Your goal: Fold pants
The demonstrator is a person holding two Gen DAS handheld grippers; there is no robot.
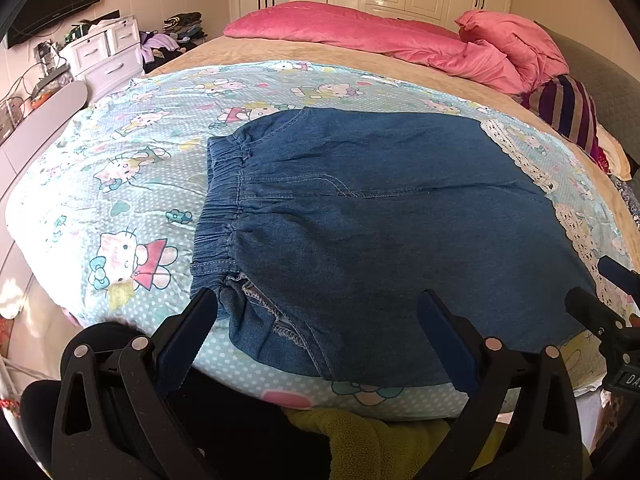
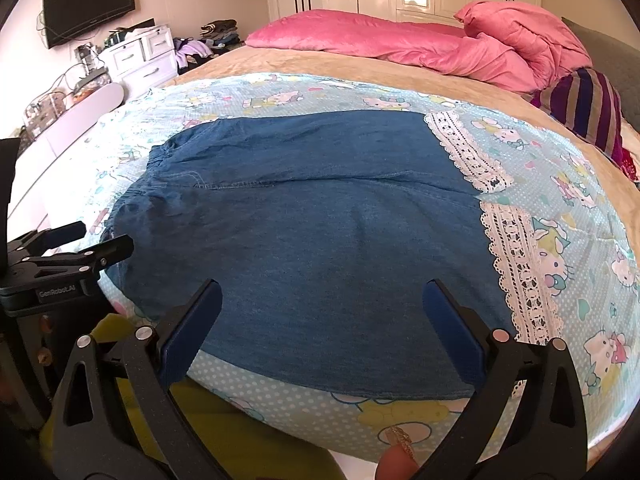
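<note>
Blue denim pants (image 1: 380, 216) (image 2: 320, 220) lie flat on a light-blue cartoon-cat sheet (image 1: 120, 184) (image 2: 560, 208), elastic waistband (image 1: 222, 200) to the left and white lace leg hems (image 2: 512, 260) to the right. My left gripper (image 1: 320, 304) stands open over the near waistband corner, nothing between its fingers. Over the near edge of the lower leg, my right gripper (image 2: 322, 296) is also open and holds nothing. The right gripper's fingers (image 1: 592, 308) show at the right edge of the left wrist view. In the right wrist view the left gripper's fingers (image 2: 108, 252) appear at the left edge.
A pink duvet (image 1: 400, 36) (image 2: 460, 44) and a striped cloth (image 1: 568, 112) (image 2: 588, 108) lie at the bed's far side. White drawers (image 1: 104, 52), a wall TV (image 2: 88, 4) and clutter stand at the left. Yellow-green fleece (image 1: 380, 440) sits below the bed's near edge.
</note>
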